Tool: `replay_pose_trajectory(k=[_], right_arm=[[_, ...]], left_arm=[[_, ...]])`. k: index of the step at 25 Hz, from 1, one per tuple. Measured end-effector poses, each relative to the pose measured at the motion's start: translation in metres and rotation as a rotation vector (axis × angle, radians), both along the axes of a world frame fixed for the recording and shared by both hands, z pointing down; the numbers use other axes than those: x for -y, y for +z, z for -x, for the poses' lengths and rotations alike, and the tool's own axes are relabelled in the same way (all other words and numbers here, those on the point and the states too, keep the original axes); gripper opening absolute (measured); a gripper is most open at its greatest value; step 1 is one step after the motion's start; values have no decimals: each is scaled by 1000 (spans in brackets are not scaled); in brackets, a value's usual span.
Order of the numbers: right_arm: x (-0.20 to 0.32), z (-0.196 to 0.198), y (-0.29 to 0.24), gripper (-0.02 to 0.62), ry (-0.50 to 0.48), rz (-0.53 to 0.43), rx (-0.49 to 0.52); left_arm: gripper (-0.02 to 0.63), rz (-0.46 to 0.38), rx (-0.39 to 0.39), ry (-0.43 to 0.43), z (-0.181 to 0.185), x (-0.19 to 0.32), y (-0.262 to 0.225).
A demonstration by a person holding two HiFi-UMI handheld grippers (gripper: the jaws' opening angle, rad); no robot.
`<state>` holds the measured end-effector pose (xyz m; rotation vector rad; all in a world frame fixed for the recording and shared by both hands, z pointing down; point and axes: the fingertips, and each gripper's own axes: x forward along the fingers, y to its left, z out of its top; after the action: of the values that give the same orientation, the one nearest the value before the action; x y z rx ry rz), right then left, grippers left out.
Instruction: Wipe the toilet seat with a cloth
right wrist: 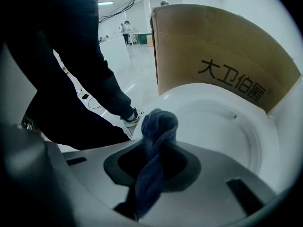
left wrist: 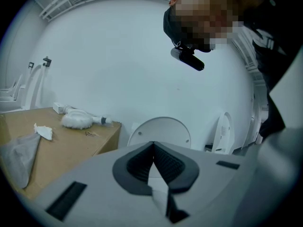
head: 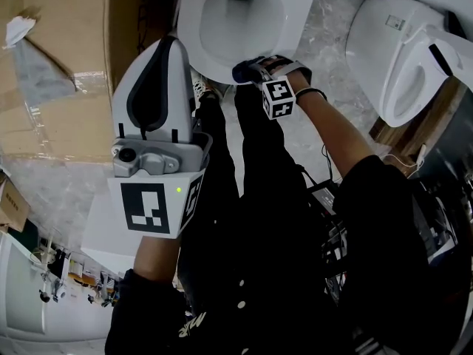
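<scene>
A white toilet [head: 214,46] stands at the top of the head view, its bowl open. My right gripper [head: 250,71] is at the toilet's near rim, shut on a bunched dark blue cloth [head: 242,72]. In the right gripper view the cloth [right wrist: 158,124] sticks out past the right gripper [right wrist: 157,148] and lies against the white rim [right wrist: 213,126]. My left gripper [head: 172,43] is held up near the head camera, left of the bowl, apart from it. The left gripper [left wrist: 153,148] has its jaws together with nothing between them, and it faces the raised toilet lid [left wrist: 161,131].
A cardboard box [head: 66,72] stands left of the toilet, with crumpled paper [left wrist: 43,131] and a white brush [left wrist: 78,119] on top. A second toilet seat unit [head: 403,58] lies at the right. The person's dark legs [head: 259,176] stand before the bowl.
</scene>
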<state>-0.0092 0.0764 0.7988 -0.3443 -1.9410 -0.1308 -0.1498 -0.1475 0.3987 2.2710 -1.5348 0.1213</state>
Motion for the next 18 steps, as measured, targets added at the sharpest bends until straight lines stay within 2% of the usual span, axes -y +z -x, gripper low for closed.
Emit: replay_pose_trajectory(k=[6,18], right_arm=[[-12,23,-1,81,-58,-3,34],[-17,60,-1,81,-64,-30,66]], left_arm=[[11,-1,-1,-11,9,0,1],[11,8,1,-32,20,-8,5]])
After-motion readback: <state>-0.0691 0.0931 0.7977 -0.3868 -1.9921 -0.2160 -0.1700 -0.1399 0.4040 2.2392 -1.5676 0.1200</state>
